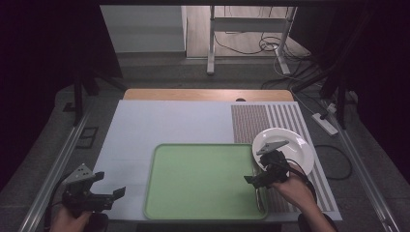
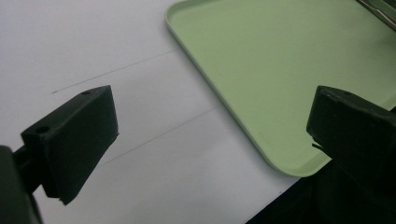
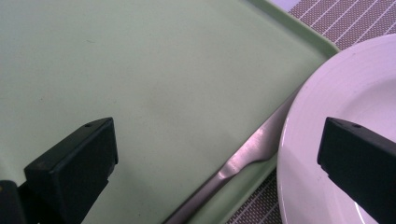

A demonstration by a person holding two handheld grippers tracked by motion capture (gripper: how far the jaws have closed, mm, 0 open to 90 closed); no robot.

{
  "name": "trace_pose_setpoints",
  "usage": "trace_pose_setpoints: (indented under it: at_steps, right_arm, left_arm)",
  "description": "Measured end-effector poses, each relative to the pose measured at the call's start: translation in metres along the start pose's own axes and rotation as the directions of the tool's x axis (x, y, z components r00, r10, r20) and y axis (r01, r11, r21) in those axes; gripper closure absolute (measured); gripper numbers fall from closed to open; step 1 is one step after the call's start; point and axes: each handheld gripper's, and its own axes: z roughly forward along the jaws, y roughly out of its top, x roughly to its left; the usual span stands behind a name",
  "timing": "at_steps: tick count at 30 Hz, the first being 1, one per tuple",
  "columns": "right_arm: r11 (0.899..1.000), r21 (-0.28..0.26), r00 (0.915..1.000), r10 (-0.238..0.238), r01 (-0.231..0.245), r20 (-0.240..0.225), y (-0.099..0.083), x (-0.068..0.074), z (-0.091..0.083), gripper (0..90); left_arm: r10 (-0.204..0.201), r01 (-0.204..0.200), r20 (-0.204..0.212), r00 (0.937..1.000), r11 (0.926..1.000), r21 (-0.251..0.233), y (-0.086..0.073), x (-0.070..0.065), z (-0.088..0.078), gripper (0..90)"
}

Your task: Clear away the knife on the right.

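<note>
Right claw (image 1: pixel 255 180) hovers in the high view over the right edge of the green tray (image 1: pixel 203 181), jaws spread wide with nothing between them, just beside the white plate (image 1: pixel 295 145) on the striped mat (image 1: pixel 290 121); left claw (image 1: pixel 116 193) hangs open over the white surface (image 1: pixel 164 121). Left gripper view: open jaws frame bare surface and the tray's corner (image 2: pixel 280 163). Right gripper view: wide jaws straddle a metal knife (image 3: pixel 233 165) lying along the tray's rim, its far part under the plate's edge (image 3: pixel 317 93).
</note>
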Motion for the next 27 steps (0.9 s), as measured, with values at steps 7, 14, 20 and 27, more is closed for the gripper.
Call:
trace_pose_setpoints:
  at_steps: [7,14,20,27]
  right_arm:
    - [1.000,0.004,0.9999,-0.002,0.002,0.011,-0.005,0.000,-0.002,0.0]
    - [1.000,-0.001,0.9996,0.019,-0.019,0.019,-0.011,-0.001,-0.007,0.0]
    - [0.999,-0.015,0.9987,0.040,-0.040,0.031,-0.018,-0.003,-0.014,0.0]
    - [0.996,-0.047,0.9955,0.083,-0.081,0.045,-0.031,-0.006,-0.027,0.0]
  left_arm:
    - [0.000,0.000,0.000,1.0000,1.0000,0.001,0.000,0.000,0.000,2.2]
    - [-0.001,0.001,-0.001,1.0000,1.0000,-0.001,0.000,0.000,0.000,2.2]
    - [-0.001,0.001,-0.001,1.0000,1.0000,0.000,0.000,0.000,0.000,2.2]
    - [-0.003,0.003,-0.001,1.0000,1.0000,0.001,0.000,0.000,0.000,2.2]
